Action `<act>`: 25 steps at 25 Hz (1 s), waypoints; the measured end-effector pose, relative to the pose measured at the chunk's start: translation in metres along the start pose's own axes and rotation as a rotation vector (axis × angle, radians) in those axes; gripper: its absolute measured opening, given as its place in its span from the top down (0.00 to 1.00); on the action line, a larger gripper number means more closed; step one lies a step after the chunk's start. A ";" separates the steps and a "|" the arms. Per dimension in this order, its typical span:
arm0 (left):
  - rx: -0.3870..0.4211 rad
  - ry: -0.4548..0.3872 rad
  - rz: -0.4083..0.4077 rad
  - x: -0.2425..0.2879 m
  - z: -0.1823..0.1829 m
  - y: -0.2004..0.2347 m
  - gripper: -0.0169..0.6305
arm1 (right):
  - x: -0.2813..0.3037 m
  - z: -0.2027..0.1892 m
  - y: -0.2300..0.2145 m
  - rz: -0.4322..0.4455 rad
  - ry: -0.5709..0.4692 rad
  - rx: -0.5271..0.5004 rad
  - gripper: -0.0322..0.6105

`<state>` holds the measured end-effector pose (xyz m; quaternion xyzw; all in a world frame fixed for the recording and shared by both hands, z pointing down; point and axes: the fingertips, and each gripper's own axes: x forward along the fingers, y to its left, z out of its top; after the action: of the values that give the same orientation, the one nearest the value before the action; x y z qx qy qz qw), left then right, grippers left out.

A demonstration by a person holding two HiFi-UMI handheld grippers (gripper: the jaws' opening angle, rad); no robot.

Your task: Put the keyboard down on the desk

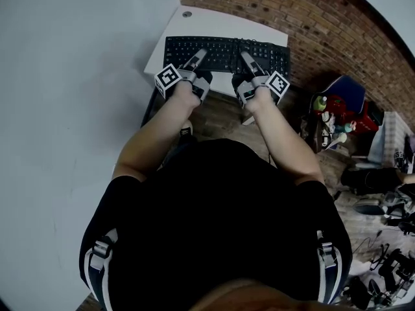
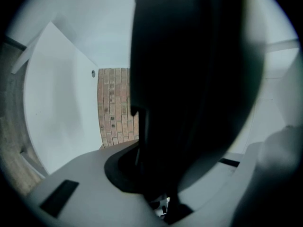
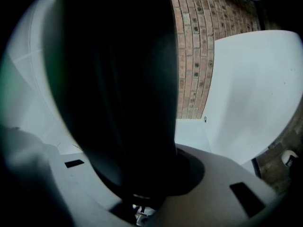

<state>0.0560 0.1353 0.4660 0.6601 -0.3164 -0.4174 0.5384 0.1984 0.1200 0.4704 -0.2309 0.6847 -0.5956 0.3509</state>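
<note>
In the head view a black keyboard (image 1: 227, 52) lies lengthwise over the small white desk (image 1: 194, 26). I cannot tell whether it rests on the desk or hangs just above it. My left gripper (image 1: 198, 58) is shut on its near edge left of the middle. My right gripper (image 1: 246, 58) is shut on the same edge right of the middle. In the left gripper view the keyboard (image 2: 189, 79) is a dark slab clamped between the grey jaws, with the desk (image 2: 57, 117) beside it. The right gripper view shows the keyboard (image 3: 118, 79) the same way, next to the desk (image 3: 251, 93).
A red brick wall (image 1: 311, 18) runs behind the desk. A cable hole (image 1: 187, 14) sits at the desk's far left corner. On the wooden floor to the right stand bottles (image 1: 321, 102), a red and blue bag (image 1: 347, 102) and other clutter. A white wall (image 1: 71, 76) borders the left.
</note>
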 end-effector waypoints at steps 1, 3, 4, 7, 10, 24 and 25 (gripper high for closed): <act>-0.001 0.001 0.000 0.002 0.002 0.001 0.85 | 0.003 0.001 -0.001 -0.001 0.000 0.002 0.74; -0.001 0.002 0.002 0.007 0.010 0.001 0.85 | 0.011 0.002 -0.002 -0.004 -0.001 0.006 0.74; -0.001 0.001 0.003 0.008 0.014 0.001 0.85 | 0.015 0.002 -0.001 -0.005 -0.001 0.009 0.74; -0.005 -0.001 0.004 0.011 0.023 0.000 0.85 | 0.025 0.001 -0.001 -0.006 0.004 0.013 0.74; -0.001 0.001 -0.010 0.015 0.029 0.002 0.85 | 0.032 0.002 -0.005 -0.002 0.002 0.013 0.74; -0.052 0.057 -0.002 0.083 0.100 0.023 0.85 | 0.116 0.035 -0.021 -0.030 -0.055 0.004 0.74; -0.055 0.061 -0.001 0.087 0.104 0.024 0.85 | 0.121 0.037 -0.021 -0.033 -0.059 0.005 0.74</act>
<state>0.0032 0.0087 0.4635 0.6576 -0.2881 -0.4058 0.5656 0.1460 0.0034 0.4646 -0.2587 0.6685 -0.5960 0.3617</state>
